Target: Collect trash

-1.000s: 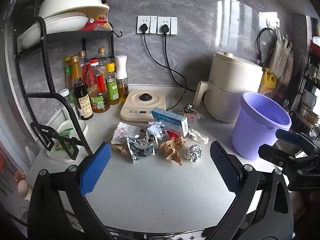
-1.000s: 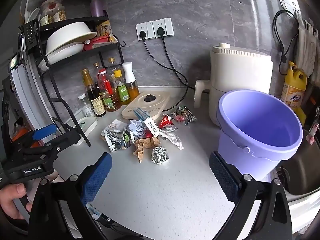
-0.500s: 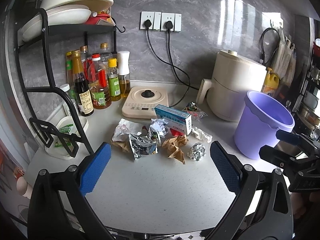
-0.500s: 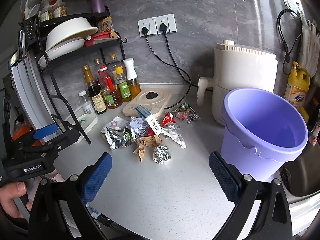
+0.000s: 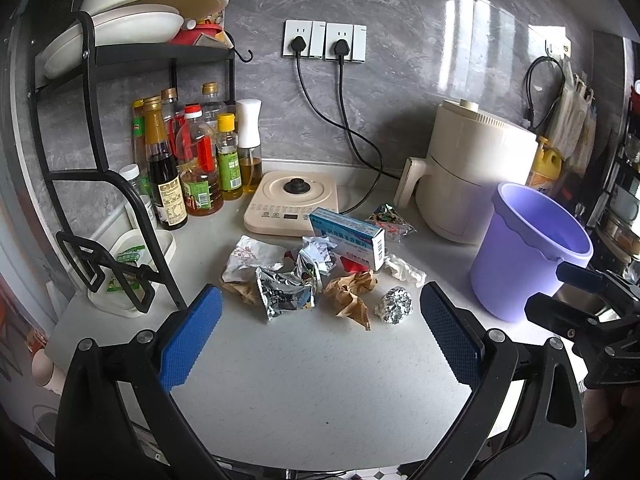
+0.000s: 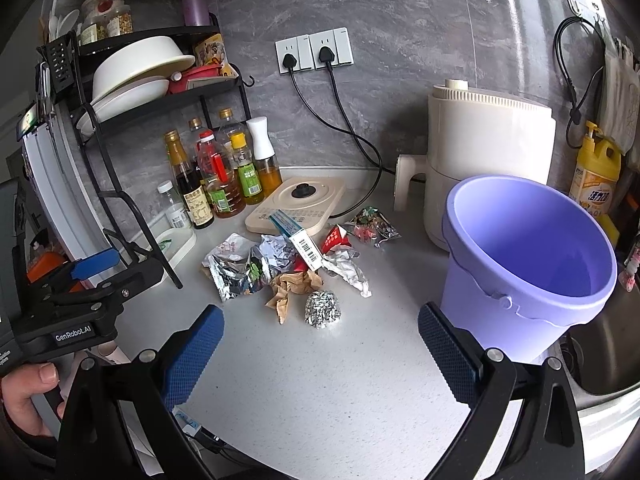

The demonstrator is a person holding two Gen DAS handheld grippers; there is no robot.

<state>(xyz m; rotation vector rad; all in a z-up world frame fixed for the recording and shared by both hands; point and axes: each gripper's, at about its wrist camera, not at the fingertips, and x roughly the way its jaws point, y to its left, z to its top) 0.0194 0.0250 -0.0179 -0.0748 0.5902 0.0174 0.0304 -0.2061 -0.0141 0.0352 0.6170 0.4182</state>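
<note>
A heap of trash lies mid-counter: a foil ball [image 5: 394, 305] [image 6: 322, 308], crumpled brown paper [image 5: 352, 292] [image 6: 291, 288], a silver foil packet [image 5: 286, 295] [image 6: 232, 276], a blue-and-white carton [image 5: 349, 237] [image 6: 298, 240], white wrappers [image 5: 404, 268] [image 6: 347, 272] and a colourful snack wrapper [image 5: 390, 218] [image 6: 372, 227]. An empty purple bucket [image 5: 528, 250] [image 6: 528, 256] stands to the right. My left gripper [image 5: 316, 336] hovers open just short of the heap. My right gripper [image 6: 320, 354] is open too, near the foil ball, with nothing held.
A cream induction cooker [image 5: 296, 202] and a cream air fryer [image 5: 476, 176] stand behind the trash, their cords plugged into wall sockets [image 5: 324, 40]. Sauce bottles [image 5: 192, 168] and a black dish rack [image 5: 100, 152] fill the left. A sink [image 6: 604, 356] lies right of the bucket.
Both cameras have tilted slightly, so the scene sits lower in frame. Trash and bucket have not moved, and both grippers stay open.
</note>
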